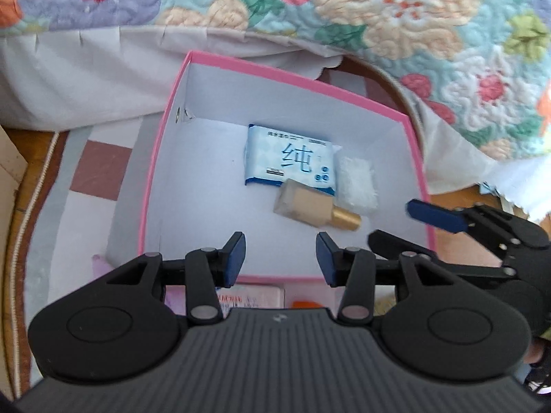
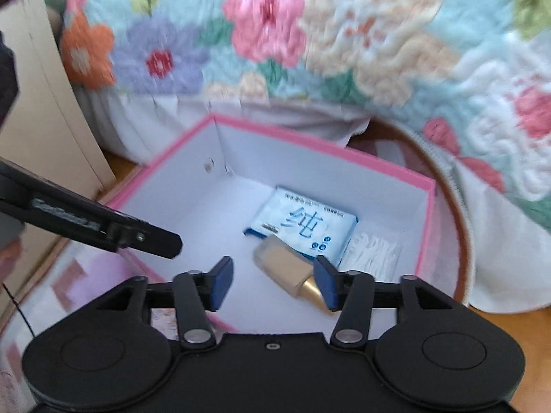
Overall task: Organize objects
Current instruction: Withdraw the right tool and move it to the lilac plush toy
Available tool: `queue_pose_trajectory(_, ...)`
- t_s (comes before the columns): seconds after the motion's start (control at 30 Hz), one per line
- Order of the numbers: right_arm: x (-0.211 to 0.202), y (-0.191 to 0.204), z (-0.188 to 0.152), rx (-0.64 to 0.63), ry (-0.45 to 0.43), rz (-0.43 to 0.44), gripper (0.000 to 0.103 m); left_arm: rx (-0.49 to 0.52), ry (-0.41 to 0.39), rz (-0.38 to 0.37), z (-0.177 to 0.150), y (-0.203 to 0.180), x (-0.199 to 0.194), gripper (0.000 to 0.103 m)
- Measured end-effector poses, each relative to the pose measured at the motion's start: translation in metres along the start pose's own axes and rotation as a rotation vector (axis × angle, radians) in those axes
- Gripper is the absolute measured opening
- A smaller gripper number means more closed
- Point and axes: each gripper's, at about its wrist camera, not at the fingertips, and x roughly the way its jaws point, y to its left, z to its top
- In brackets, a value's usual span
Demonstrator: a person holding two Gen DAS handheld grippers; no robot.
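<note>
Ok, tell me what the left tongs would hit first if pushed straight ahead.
Probably the bare white floor of the pink box: the left tongs stand open and empty, aimed left of the tan bottle. Depth is unclear.

Your right wrist view is smeared: the flowered quilt toward twelve o'clock has no sharp stitching. In it, your right claw covers the gold cap of the bottle. In the left wrist view, your left claw hides the packets at six o'clock outside the pink box; their print is unreadable. The small text on the wipes pack is too fine to read.
</note>
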Motion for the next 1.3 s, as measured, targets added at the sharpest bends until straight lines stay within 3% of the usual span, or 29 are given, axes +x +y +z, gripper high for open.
queue_pose_trajectory(0.27,-0.068,0.026,0.006,-0.005,-0.069,0.066,0.081,0.092,-0.012,0.048,-0.016,-0.018,-0.069,0.059)
queue_pose_trajectory(0.47,-0.109,0.056,0.004,-0.056,-0.103,0.095,0.091,0.141,-0.053,0.038,-0.033,-0.023,-0.119,0.066)
queue_pose_trajectory(0.7,-0.134,0.097,-0.011,-0.149,-0.121,0.14,0.093,0.174,-0.095,0.068,-0.057,-0.008,-0.154,0.077)
queue_pose_trajectory(0.9,-0.123,0.123,-0.026,-0.221,-0.118,0.199,0.094,0.139,-0.101,0.069,-0.072,0.022,-0.149,0.078)
queue_pose_trajectory(1.3,-0.061,0.152,-0.056,-0.211,-0.103,0.2,0.094,0.001,-0.044,0.039,-0.088,0.084,-0.083,0.078)
